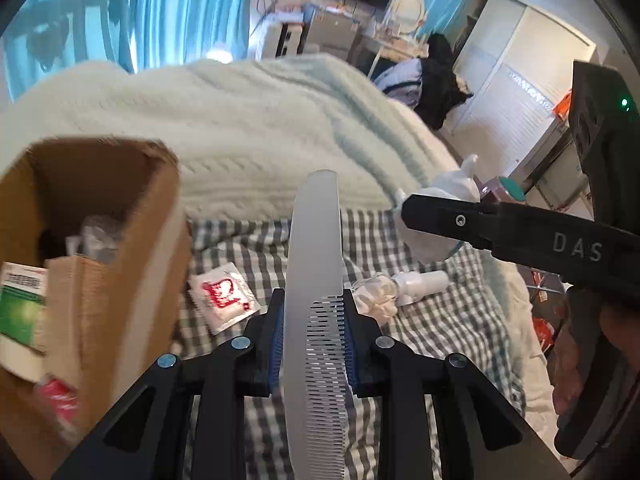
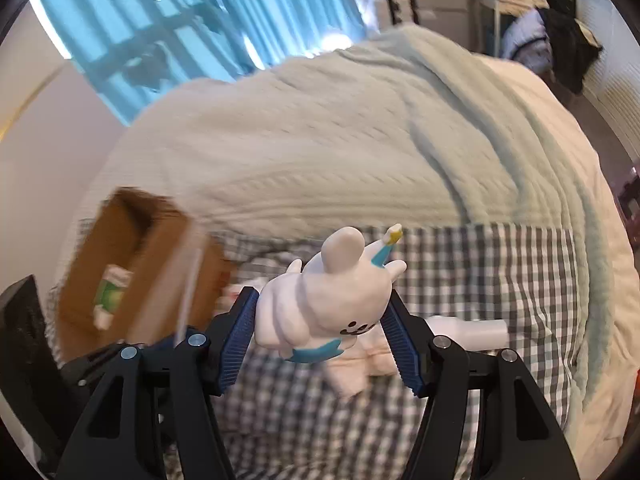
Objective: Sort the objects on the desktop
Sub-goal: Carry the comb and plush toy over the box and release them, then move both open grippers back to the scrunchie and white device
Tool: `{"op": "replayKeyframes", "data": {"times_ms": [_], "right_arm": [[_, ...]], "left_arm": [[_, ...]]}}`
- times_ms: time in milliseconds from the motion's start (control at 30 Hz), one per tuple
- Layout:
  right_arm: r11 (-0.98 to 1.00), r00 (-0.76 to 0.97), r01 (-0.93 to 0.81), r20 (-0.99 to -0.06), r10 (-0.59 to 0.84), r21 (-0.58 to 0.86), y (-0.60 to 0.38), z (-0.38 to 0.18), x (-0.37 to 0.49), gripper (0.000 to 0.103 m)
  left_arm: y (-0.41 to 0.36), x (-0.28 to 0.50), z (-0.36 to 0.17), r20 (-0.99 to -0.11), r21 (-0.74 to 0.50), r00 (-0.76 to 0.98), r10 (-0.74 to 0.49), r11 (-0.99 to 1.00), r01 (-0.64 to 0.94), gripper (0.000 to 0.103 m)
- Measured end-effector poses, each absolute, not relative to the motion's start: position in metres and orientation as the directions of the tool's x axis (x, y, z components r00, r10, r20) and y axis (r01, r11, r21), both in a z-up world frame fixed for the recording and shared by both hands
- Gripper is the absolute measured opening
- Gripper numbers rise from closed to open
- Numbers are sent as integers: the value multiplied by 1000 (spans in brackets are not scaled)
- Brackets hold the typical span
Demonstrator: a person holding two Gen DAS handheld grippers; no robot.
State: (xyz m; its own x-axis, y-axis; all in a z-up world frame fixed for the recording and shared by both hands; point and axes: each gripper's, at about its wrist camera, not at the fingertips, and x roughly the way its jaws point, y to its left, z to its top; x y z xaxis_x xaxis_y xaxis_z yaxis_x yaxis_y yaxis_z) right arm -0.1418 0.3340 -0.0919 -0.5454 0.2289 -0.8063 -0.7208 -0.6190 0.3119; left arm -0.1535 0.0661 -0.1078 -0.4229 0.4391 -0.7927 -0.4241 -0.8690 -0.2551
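Observation:
My left gripper [image 1: 314, 320] is shut on a long pale comb [image 1: 316, 240], which stands up between the blue pads with its teeth toward the camera. To its left is an open cardboard box [image 1: 120, 240] with packets inside. My right gripper [image 2: 320, 320] is shut on a white rabbit figurine [image 2: 332, 292] with blue trim, held on its side above the checked cloth [image 2: 500, 280]. In the left wrist view the figurine [image 1: 452, 188] shows behind a black finger of the right gripper [image 1: 440, 212]. The box [image 2: 160, 248] lies down-left of the figurine.
On the checked cloth [image 1: 460, 320] lie a white sachet with red print [image 1: 224, 296], a bunch of white puffs [image 1: 376, 300] and a small white bottle [image 1: 420, 282]. A pale knitted blanket [image 1: 240, 120] rises behind. A hand [image 1: 580, 360] grips the right tool.

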Motion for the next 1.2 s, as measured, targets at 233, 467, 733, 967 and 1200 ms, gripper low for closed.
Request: {"op": "replayKeyframes", "data": {"times_ms": [233, 467, 733, 967, 1200], "right_arm": [[-704, -622, -639, -747, 235, 311, 272, -24, -170, 62], [-795, -655, -535, -734, 179, 284, 216, -7, -230, 62], [-845, -632, -464, -768, 104, 267, 189, -35, -297, 62], [-849, -603, -447, -796, 54, 281, 182, -63, -327, 62], [-811, -624, -475, -780, 35, 343, 195, -65, -321, 68]], "left_arm": [[9, -139, -49, -742, -226, -530, 411, -897, -381, 25], [-64, -145, -37, -729, -187, -611, 309, -948, -256, 25], [-131, -164, -73, -753, -152, -622, 213, -977, -149, 25], [-164, -173, -97, -770, -149, -612, 180, -984, -102, 25], [-172, -171, -98, -770, -152, -613, 178, -984, -94, 52]]}}
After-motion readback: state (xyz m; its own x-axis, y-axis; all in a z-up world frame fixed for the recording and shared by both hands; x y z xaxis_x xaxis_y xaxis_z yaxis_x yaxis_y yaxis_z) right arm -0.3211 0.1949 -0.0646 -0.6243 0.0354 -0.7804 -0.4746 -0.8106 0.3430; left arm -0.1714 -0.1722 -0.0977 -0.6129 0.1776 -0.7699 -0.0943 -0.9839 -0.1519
